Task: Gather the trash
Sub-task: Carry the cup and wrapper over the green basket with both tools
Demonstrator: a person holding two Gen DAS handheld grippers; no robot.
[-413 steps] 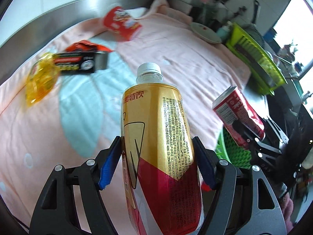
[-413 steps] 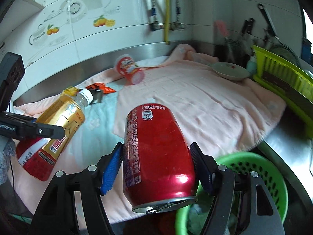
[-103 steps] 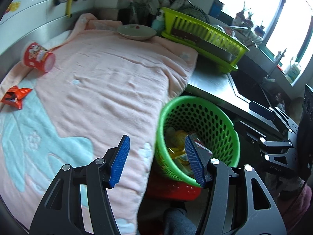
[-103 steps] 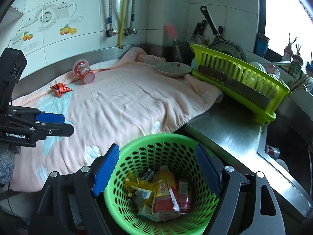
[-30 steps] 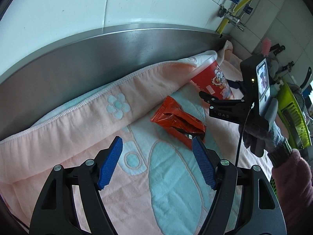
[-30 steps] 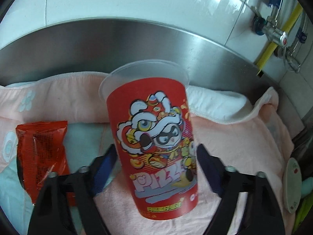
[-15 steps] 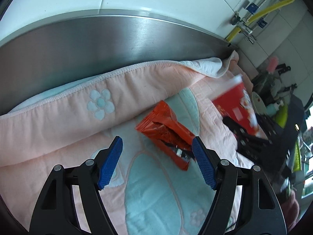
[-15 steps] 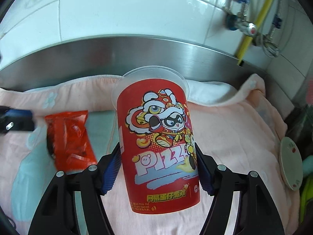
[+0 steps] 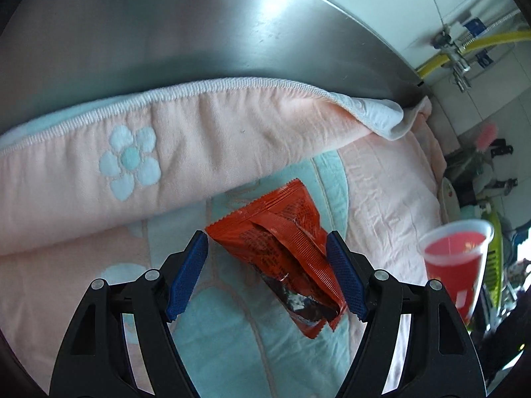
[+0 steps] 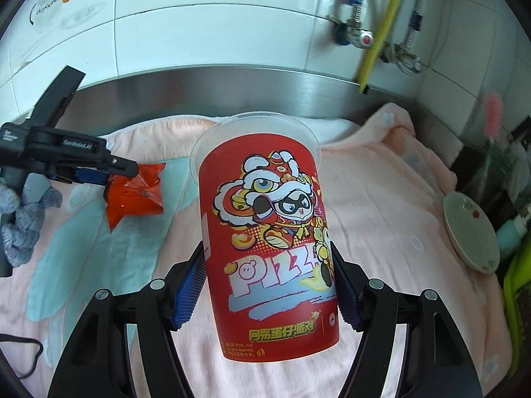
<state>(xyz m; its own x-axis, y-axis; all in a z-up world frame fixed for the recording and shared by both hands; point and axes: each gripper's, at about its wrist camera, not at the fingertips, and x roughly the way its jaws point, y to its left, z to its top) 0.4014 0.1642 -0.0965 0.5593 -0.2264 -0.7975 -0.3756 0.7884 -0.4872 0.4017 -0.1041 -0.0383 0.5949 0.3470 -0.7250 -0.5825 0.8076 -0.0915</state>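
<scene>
A crumpled red snack wrapper (image 9: 285, 248) lies on the pink and teal towel (image 9: 215, 152). My left gripper (image 9: 267, 275) is open with its blue pads on either side of the wrapper, low over the towel. My right gripper (image 10: 267, 282) is shut on a red Pizza Hut paper cup (image 10: 265, 212) and holds it lifted above the towel, rim pointing away. The cup also shows in the left wrist view (image 9: 454, 258) at the right. The wrapper shows in the right wrist view (image 10: 136, 195), with the left gripper's fingers (image 10: 89, 174) around it.
A steel backsplash (image 9: 232, 39) and tiled wall rise right behind the towel. A white plate (image 10: 471, 232) lies at the towel's right end. A green dish rack (image 10: 517, 282) stands beyond it. Pipes and a tap (image 10: 361, 39) hang on the wall.
My left gripper has moved forward and down so the wrapper now sits between its open pads. My right gripper has lifted the cup and pulled it back from the wall.
</scene>
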